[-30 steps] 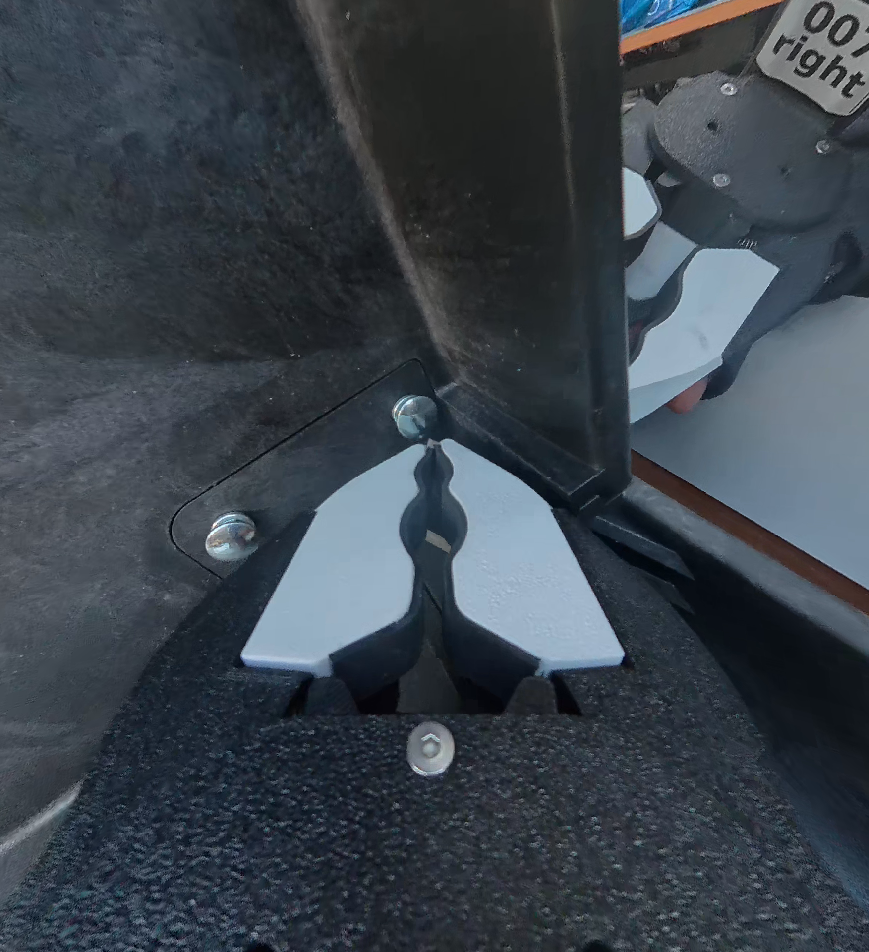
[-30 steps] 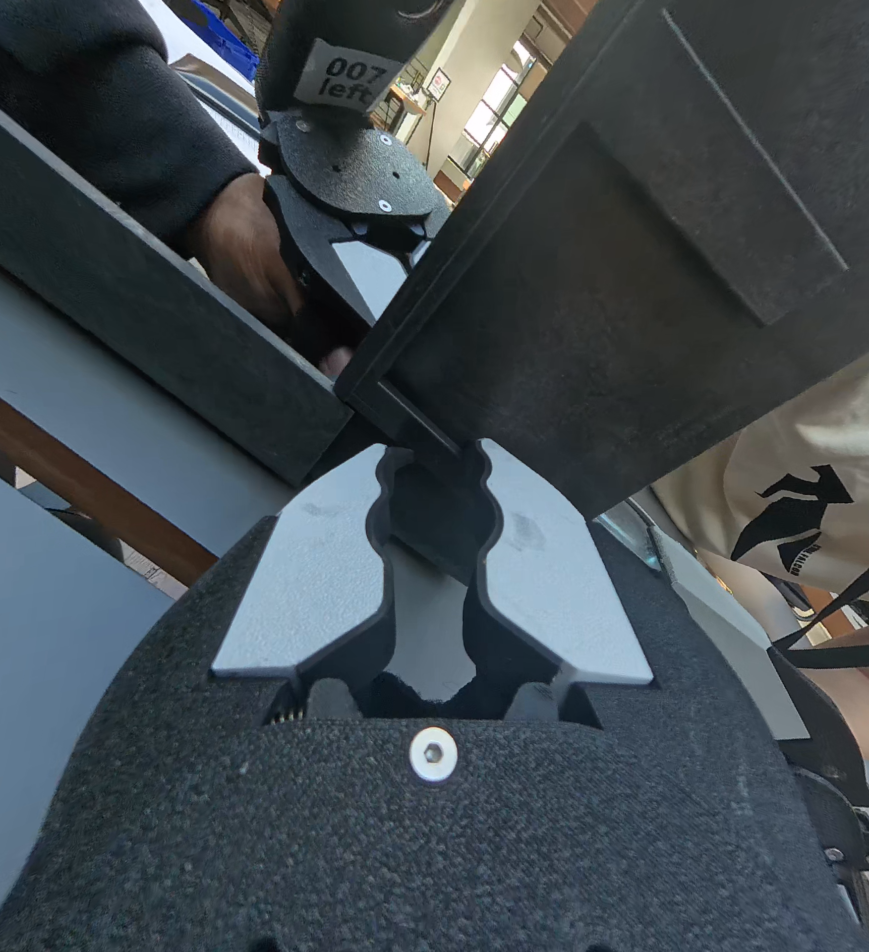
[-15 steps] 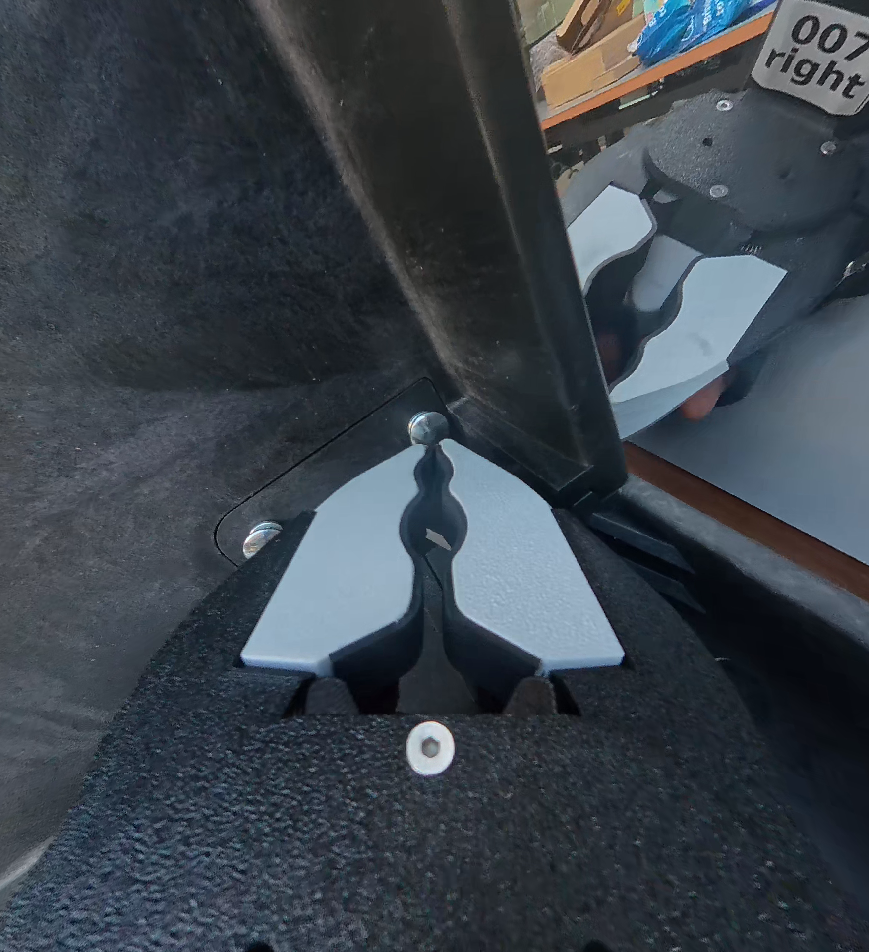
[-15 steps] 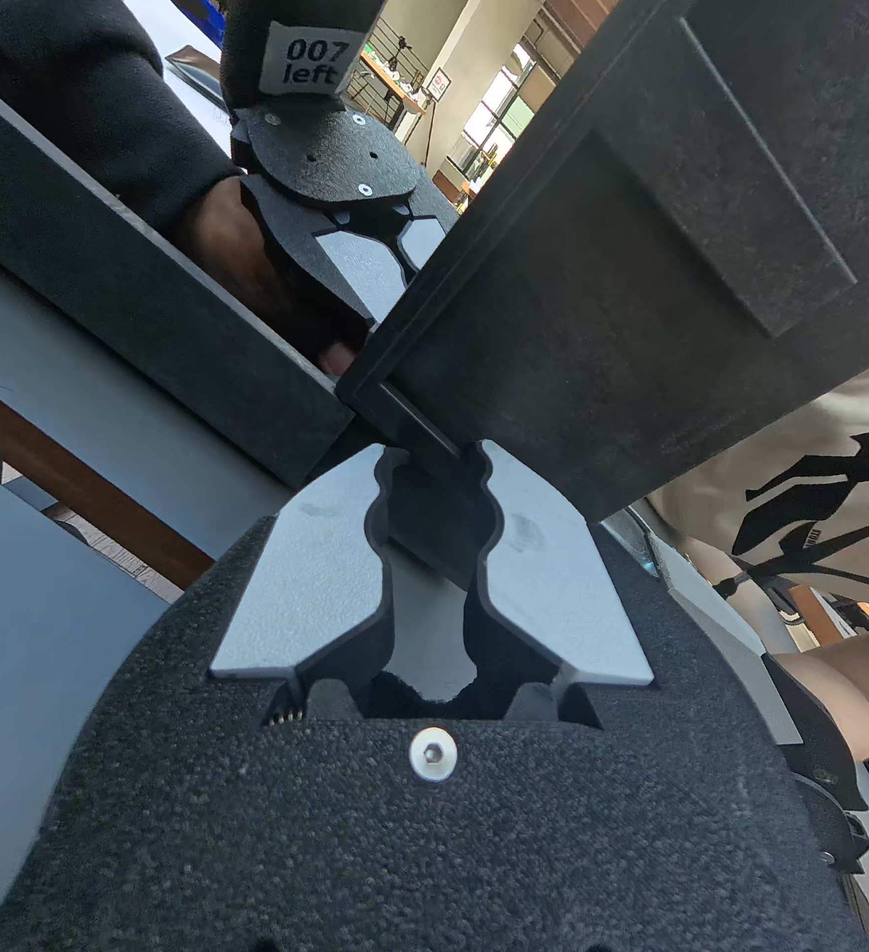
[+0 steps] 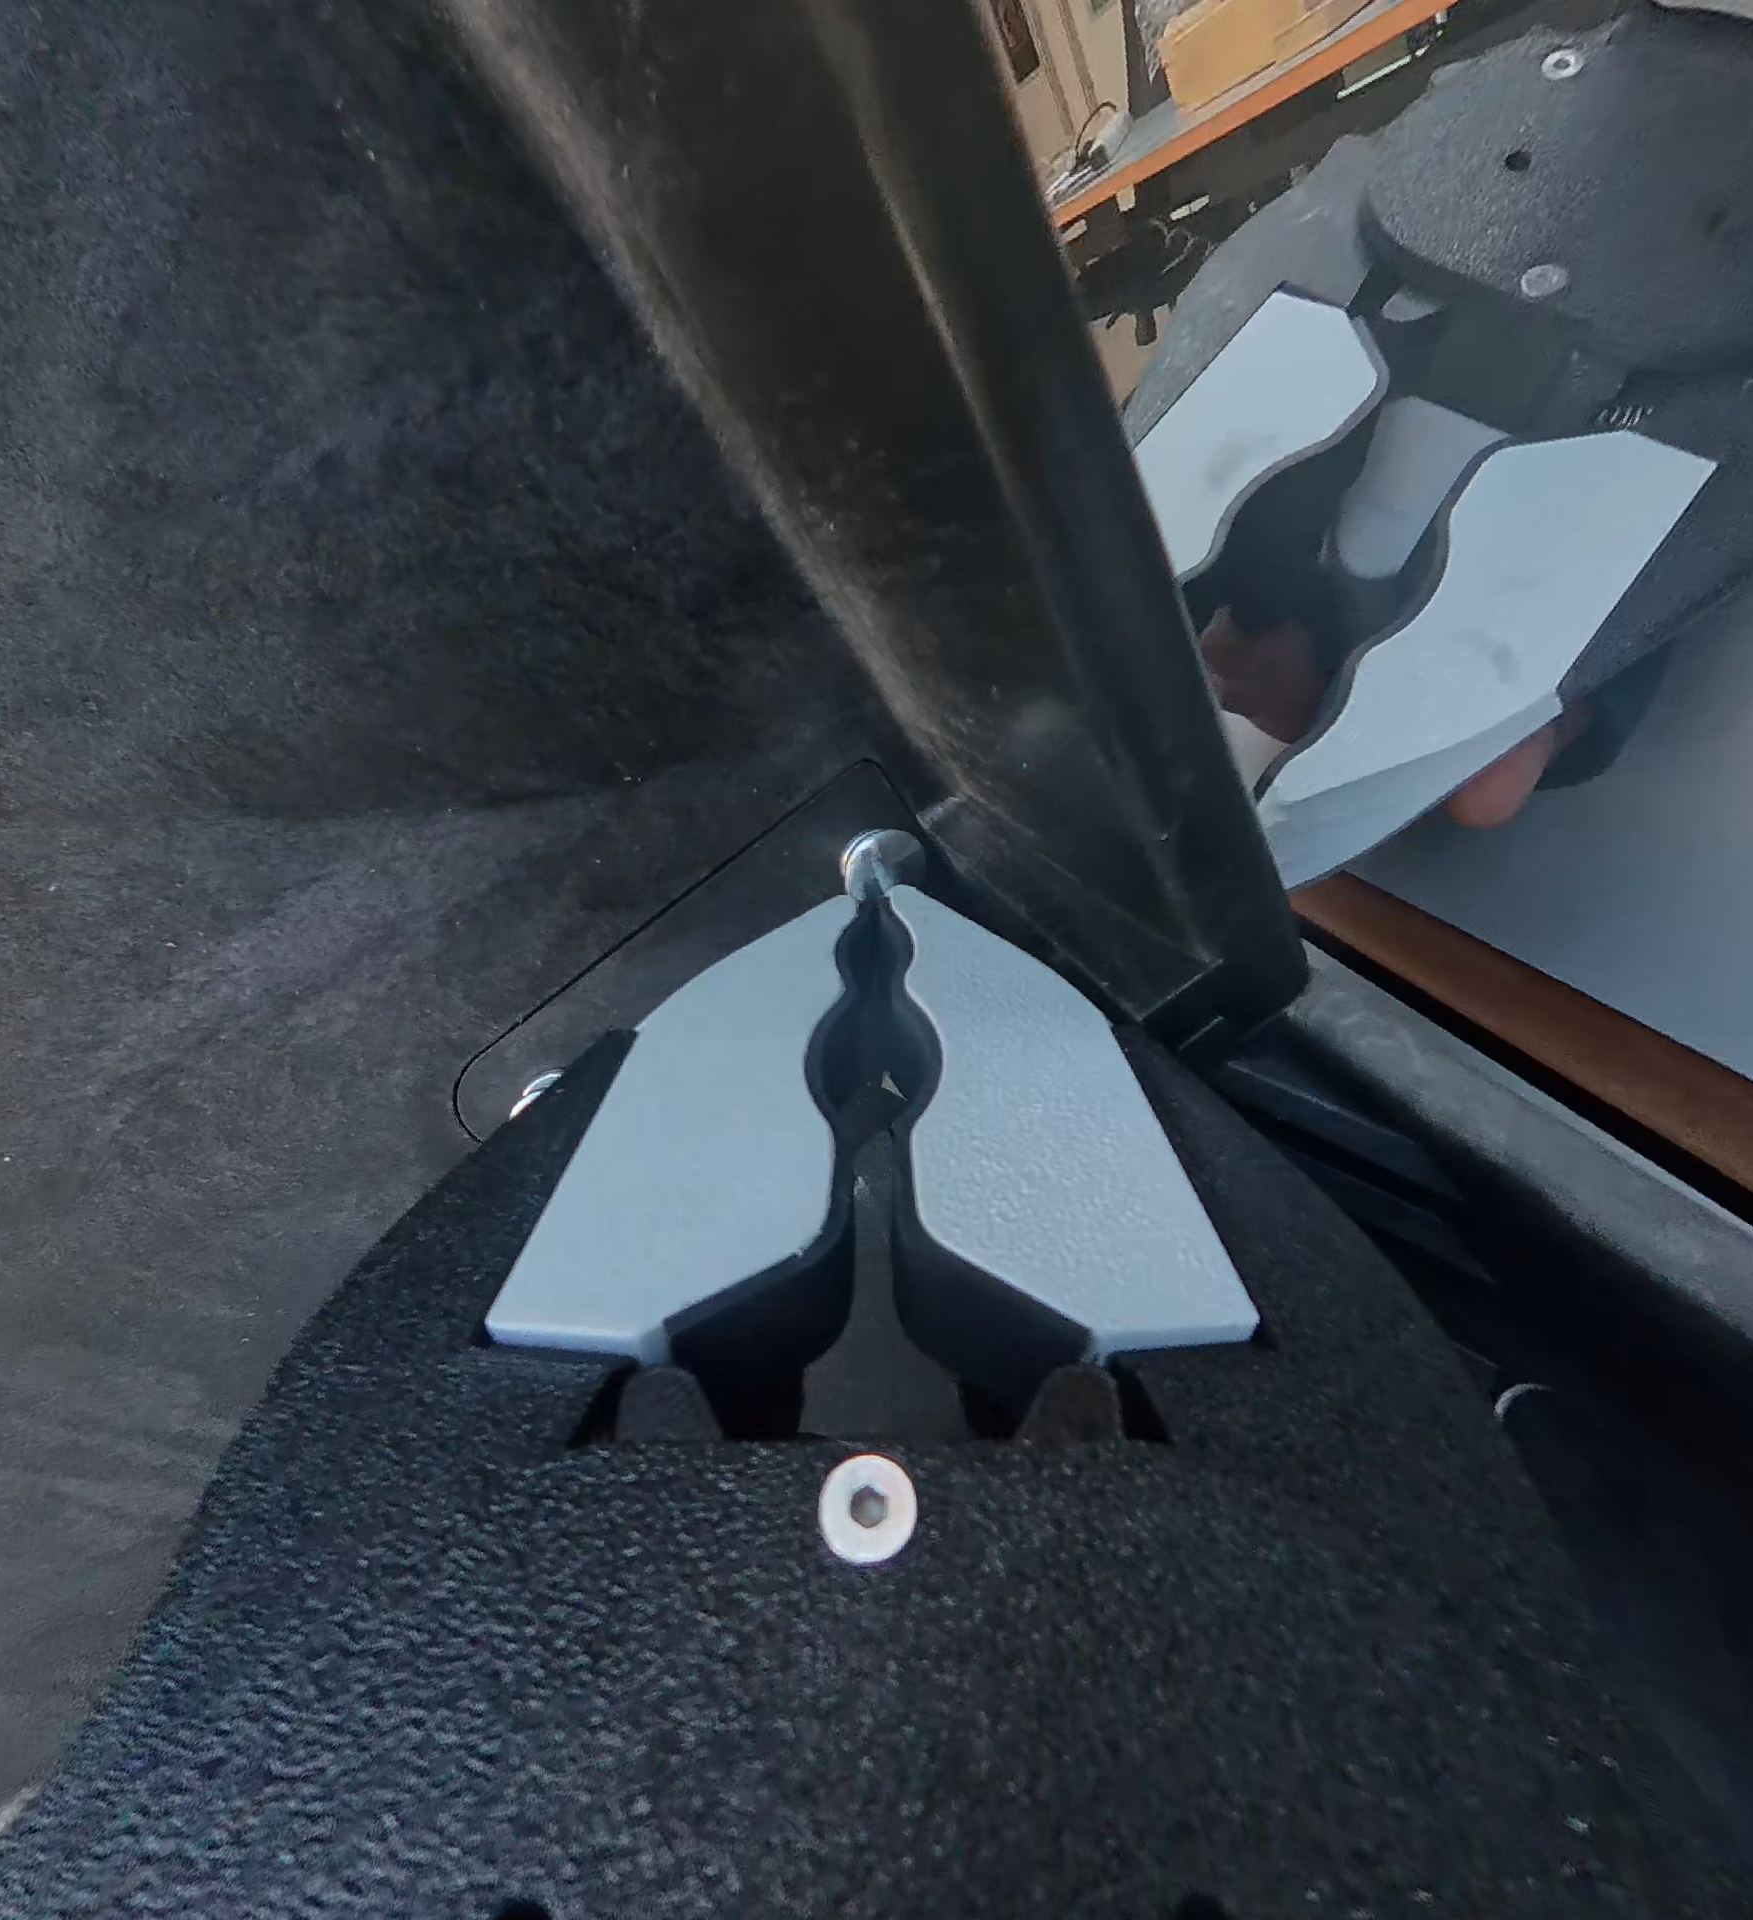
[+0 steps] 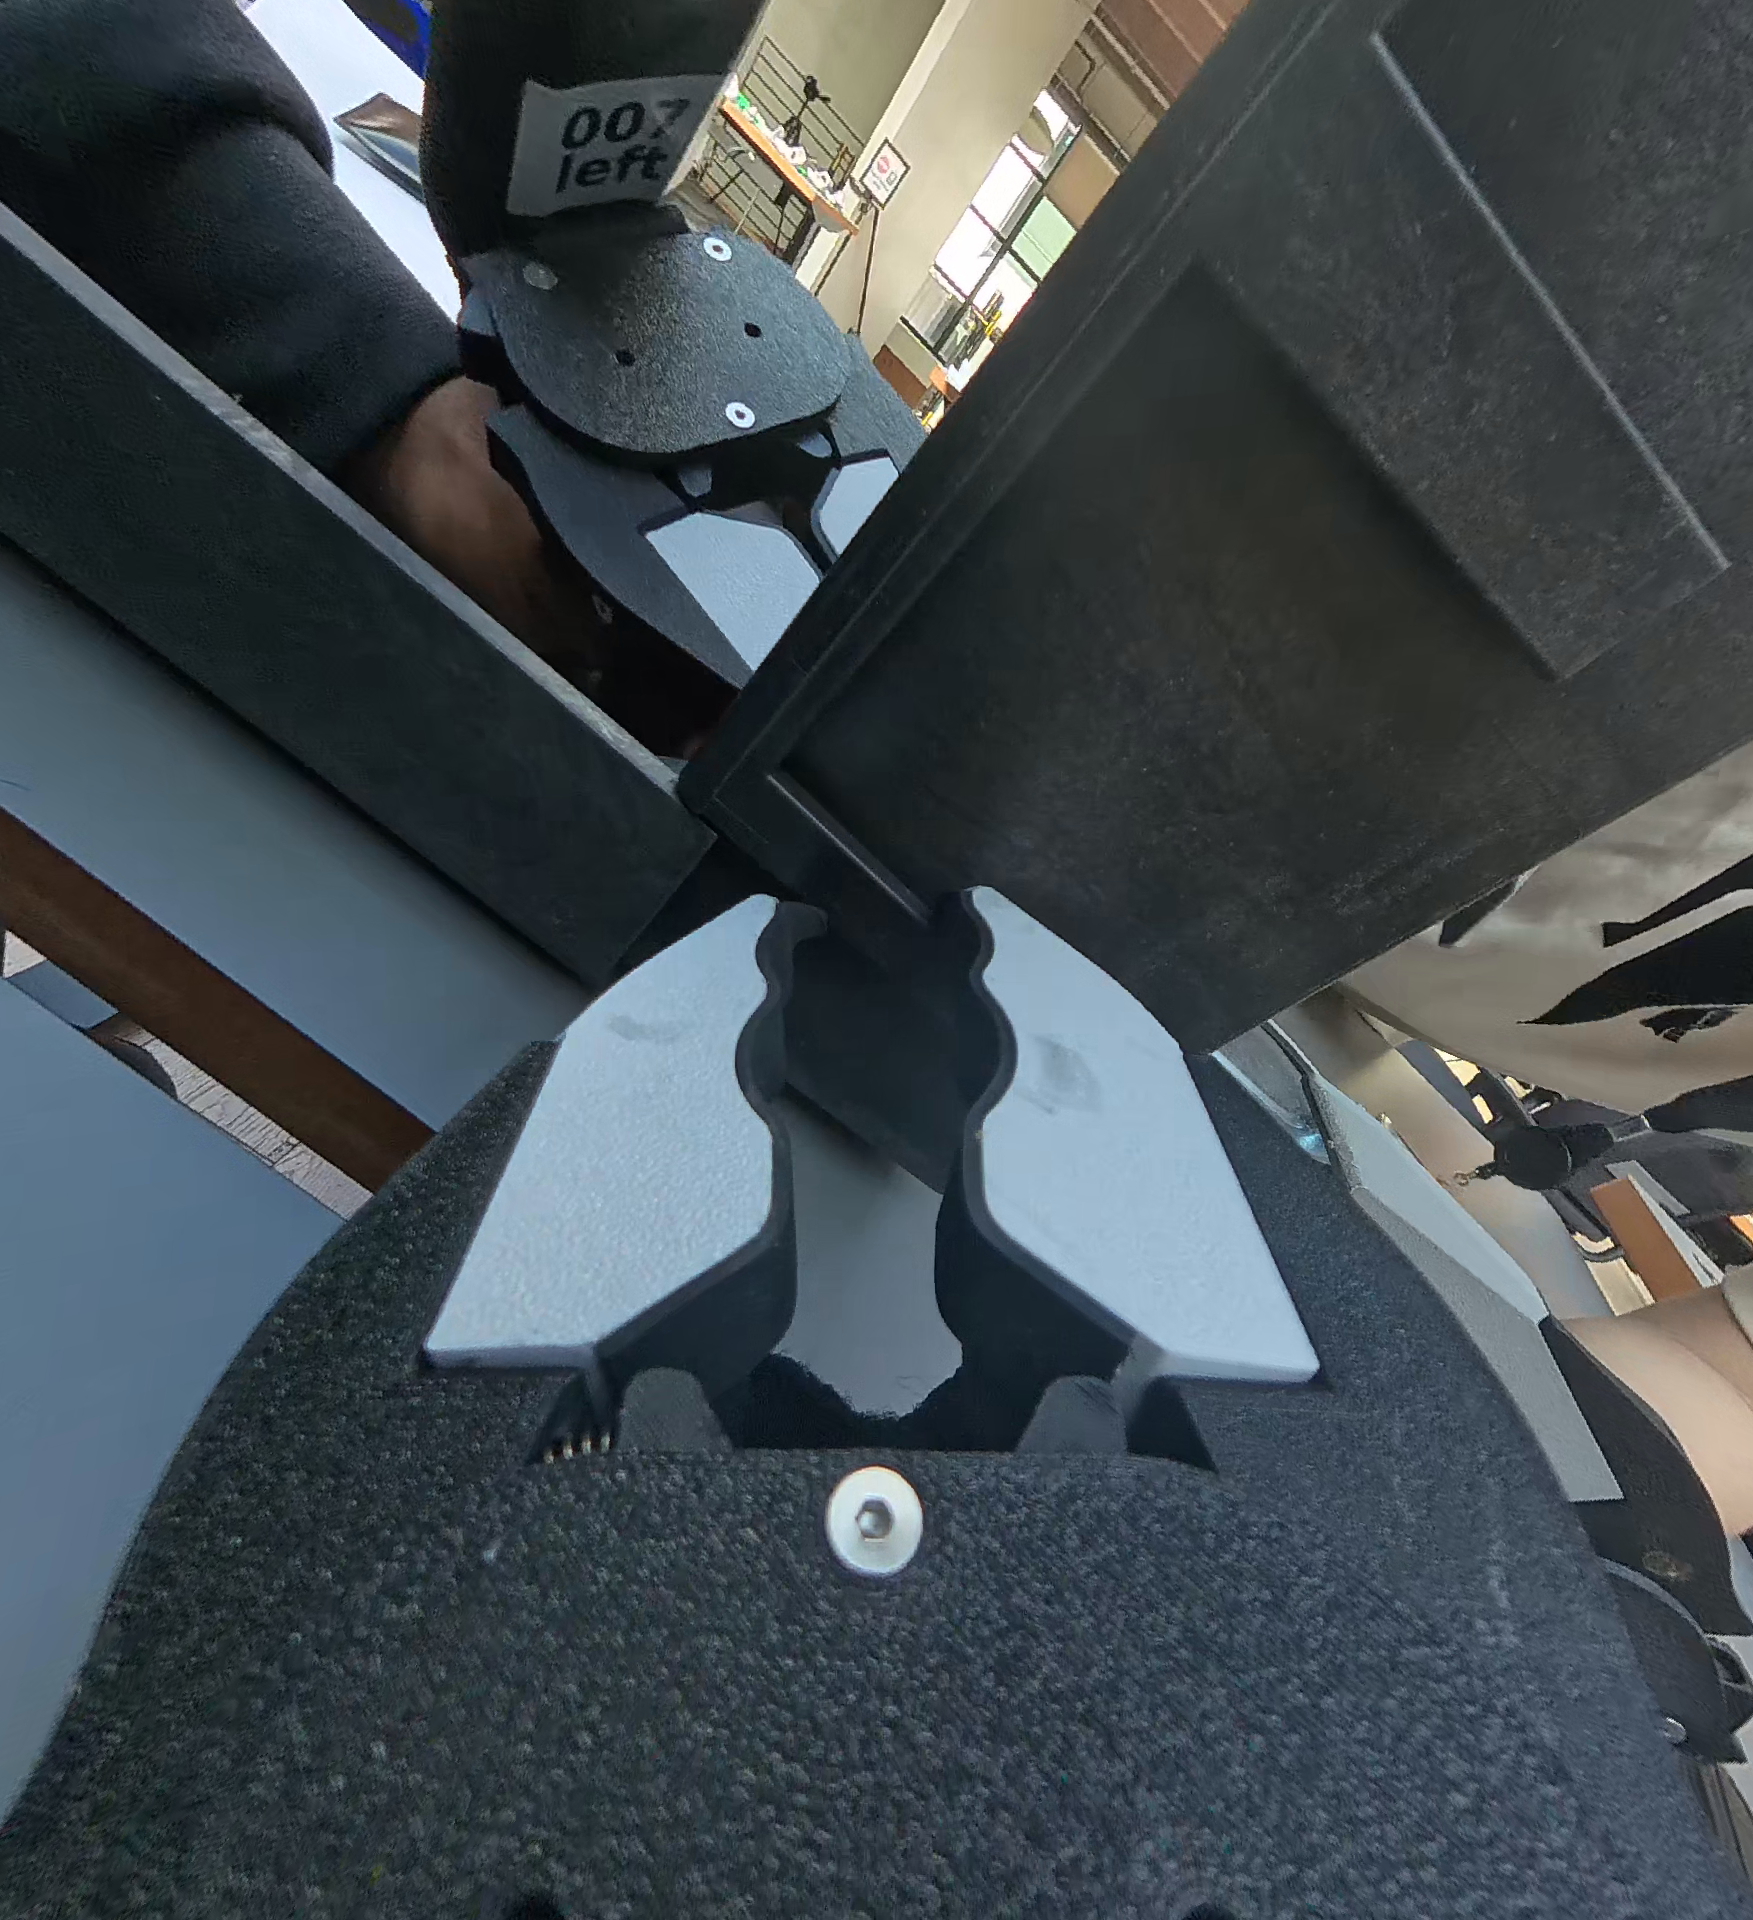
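Here we see a black felt-lined case lying open on a grey worktop (image 6: pixel 103 1039), with each claw at work on a different part of it. The right claw (image 6: pixel 877 925) is clamped on the lower edge of the raised black lid (image 6: pixel 1215 644): the lid's rim runs between the two grey fingers (image 6: pixel 643 1132), whose inner faces press against it (the lid stands tilted, opening away from the case's side wall (image 6: pixel 259 582)). The left claw (image 5: pixel 877 902) is inside the case, its two fingers (image 5: pixel 706 1164) drawn together with only a thin seam between the tips. Those tips sit just at a silver screw (image 5: pixel 877 854) on a dark plate (image 5: pixel 706 935) fixed to the felt floor (image 5: pixel 176 987), near the foot of the lid; whether the tips grip the screw we cannot tell. A second screw (image 5: pixel 537 1086) lies at the plate's other end, beside the left finger. A wooden strip (image 5: pixel 1578 1039) borders the worktop beyond the case wall.
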The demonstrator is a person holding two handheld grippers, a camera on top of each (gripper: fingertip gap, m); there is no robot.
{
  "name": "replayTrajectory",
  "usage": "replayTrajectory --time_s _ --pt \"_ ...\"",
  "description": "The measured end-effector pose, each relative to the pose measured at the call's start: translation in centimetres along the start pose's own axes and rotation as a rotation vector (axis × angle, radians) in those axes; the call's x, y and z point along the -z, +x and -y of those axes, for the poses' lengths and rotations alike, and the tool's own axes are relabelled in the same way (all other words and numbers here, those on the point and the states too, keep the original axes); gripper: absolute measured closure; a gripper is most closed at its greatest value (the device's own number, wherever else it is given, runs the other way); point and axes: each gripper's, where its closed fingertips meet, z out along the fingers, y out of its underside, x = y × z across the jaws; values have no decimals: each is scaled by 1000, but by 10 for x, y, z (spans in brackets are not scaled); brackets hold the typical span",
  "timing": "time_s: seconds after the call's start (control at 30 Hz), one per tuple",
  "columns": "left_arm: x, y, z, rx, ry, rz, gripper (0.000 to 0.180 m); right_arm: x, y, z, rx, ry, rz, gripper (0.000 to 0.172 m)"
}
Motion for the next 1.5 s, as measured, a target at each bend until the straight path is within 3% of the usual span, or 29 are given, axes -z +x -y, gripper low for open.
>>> replayTrajectory --time_s 0.27,0.93,1.5 --pt "13 6 2 18 29 -29 180 0 0 0 -3 1 3 144" --pt "-17 -5 7 22 11 -36 180 0 2 0 -20 8 1 144" --pt "-21 -8 5 7 -77 -40 180 0 7 0 -39 2 -24 143"
